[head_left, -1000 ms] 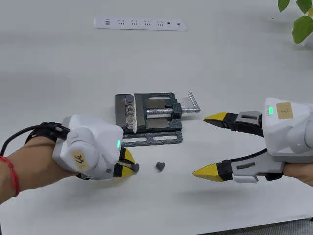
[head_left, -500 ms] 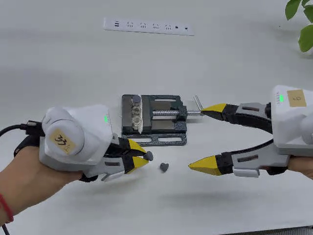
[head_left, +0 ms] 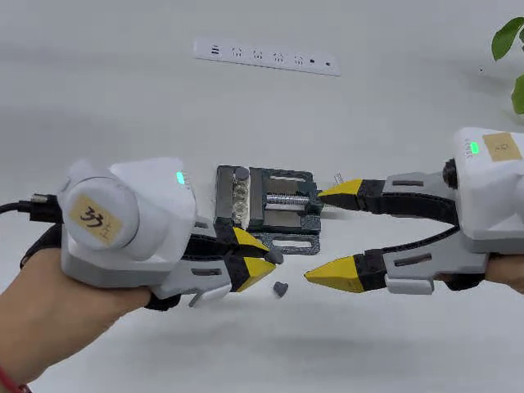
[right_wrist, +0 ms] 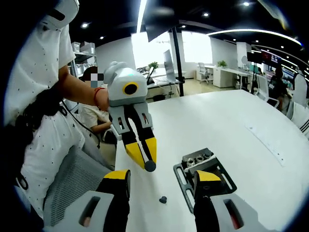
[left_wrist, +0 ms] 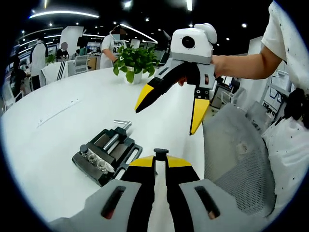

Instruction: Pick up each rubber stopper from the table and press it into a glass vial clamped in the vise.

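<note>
Left gripper [head_left: 264, 257]: your yellow-tipped jaws are closed on the held stopper [head_left: 276, 257], which is pinched at the very tips. It is a small dark grey rubber piece. In the left gripper view it [left_wrist: 160, 153] shows a flat, wider head above a narrower body and stands up between the tips. In the right gripper view it [right_wrist: 150, 166] hangs clear of the white table [right_wrist: 231, 121].

Right gripper [head_left: 325, 235]: your jaws are spread wide with nothing between them. In the head view one tip lies over the vise's screw end and the other is just right of the loose stopper [head_left: 281, 288].

The loose stopper lies on the table [head_left: 123, 106] in front of the vise [head_left: 286, 214], below the held one and apart from both grippers. It is the same dark grey and tapers toward one end.

The vise is dark metal and clamps a row of clear glass vials [head_left: 241, 199]. The far vial carries a fitted stopper [head_left: 241, 173], seated with its grey head on top.

A white power strip [head_left: 266, 56] lies well beyond the vise. Green leaves of a plant [head_left: 509, 37] are at the top right corner of the head view.
</note>
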The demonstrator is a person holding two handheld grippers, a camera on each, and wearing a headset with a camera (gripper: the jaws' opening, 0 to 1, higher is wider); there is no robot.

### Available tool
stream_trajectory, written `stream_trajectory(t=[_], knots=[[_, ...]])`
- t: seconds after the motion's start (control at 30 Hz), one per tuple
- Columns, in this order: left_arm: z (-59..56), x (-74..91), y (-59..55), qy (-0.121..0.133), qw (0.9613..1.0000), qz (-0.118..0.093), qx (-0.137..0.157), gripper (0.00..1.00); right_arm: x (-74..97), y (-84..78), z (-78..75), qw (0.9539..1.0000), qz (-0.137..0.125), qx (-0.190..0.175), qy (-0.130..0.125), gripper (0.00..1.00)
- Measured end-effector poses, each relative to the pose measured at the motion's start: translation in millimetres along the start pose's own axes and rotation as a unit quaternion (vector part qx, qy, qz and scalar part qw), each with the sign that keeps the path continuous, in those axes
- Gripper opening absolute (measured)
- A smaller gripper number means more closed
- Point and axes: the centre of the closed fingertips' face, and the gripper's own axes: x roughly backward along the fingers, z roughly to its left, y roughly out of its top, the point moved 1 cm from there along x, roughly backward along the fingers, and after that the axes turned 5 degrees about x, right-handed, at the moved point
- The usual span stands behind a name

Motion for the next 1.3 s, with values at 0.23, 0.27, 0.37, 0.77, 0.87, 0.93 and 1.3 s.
stream_trajectory(t=[0.23,0.27,0.37,0.77,0.87,0.93,1.3], knots=[[-8.0,2.3,9.6,-0.005,0.9999,-0.009,-0.008,0.04,-6.9,8.4,11.3,0.9990,0.004,0.004,0.044,0.32],[-8.2,2.4,10.0,-0.006,0.9999,-0.009,-0.008,0.04,-7.5,8.9,12.7,0.9988,0.004,0.004,0.049,0.30],[-9.2,3.0,11.7,-0.007,0.9999,-0.011,-0.010,0.04,-9.1,10.3,15.9,0.9982,0.006,0.006,0.059,0.25],[-13.3,5.2,15.7,-0.014,0.9996,-0.014,-0.021,0.04,-10.3,8.9,22.3,0.9964,0.013,0.007,0.083,0.13],[-14.1,5.6,16.7,-0.016,0.9995,-0.014,-0.022,0.04,-10.6,10.0,23.9,0.9962,0.013,0.006,0.086,0.11],[-14.8,5.8,17.4,-0.017,0.9995,-0.014,-0.024,0.04,-10.7,10.5,24.5,0.9961,0.013,0.008,0.087,0.10],[-17.2,6.8,18.7,-0.021,0.9992,-0.015,-0.031,0.04,-10.3,10.1,25.6,0.9957,0.014,0.009,0.091,0.07]])
